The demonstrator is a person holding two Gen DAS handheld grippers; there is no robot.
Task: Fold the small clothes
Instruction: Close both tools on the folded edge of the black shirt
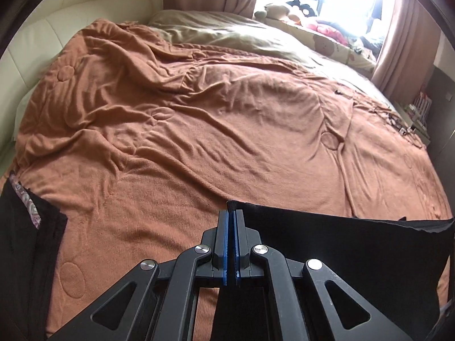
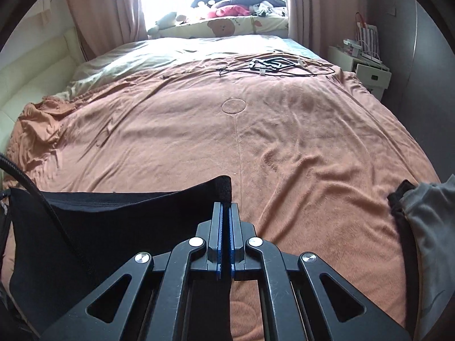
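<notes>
A small black garment (image 1: 341, 244) is stretched in the air between both grippers above the orange blanket (image 1: 199, 130). My left gripper (image 1: 231, 213) is shut on its left corner, and the cloth runs off to the right in that view. My right gripper (image 2: 226, 206) is shut on the opposite corner, where the black garment (image 2: 113, 216) spreads to the left and hangs down. A ribbed hem pokes up past the fingertips in both views.
Another dark garment with a patterned lining (image 1: 25, 227) lies at the blanket's left edge. A grey garment (image 2: 429, 241) lies at the right edge. Cables and a black frame (image 2: 273, 65) rest on the far blanket (image 2: 256, 142). A white nightstand (image 2: 361, 65) stands to the right.
</notes>
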